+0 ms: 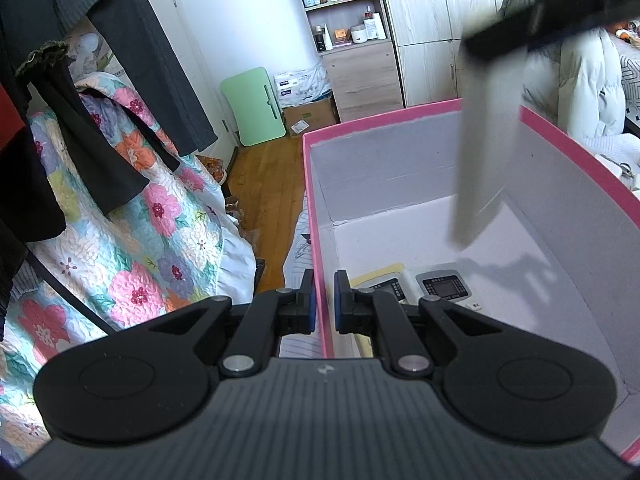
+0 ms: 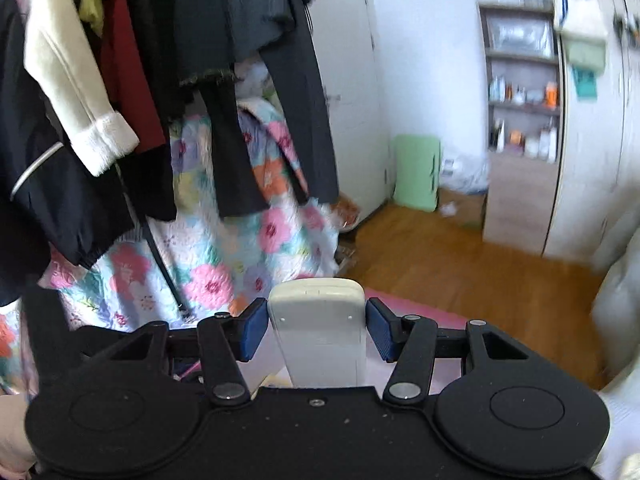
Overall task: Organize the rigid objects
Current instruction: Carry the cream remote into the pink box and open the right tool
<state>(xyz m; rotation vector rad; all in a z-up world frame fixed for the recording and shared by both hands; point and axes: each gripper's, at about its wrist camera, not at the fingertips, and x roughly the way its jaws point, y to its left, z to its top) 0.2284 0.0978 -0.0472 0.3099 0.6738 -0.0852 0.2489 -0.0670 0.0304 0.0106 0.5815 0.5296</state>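
Over the pink box, my right gripper grasps the white remote; left gripper pinches the box wall. Next, I'd lower it beside the remotes inside.

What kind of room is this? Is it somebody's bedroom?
Most likely a bedroom. A flowery quilt lies spread beside hanging clothes, tall wardrobe doors stand next to shelves of bottles and jars, and the floor is wood.
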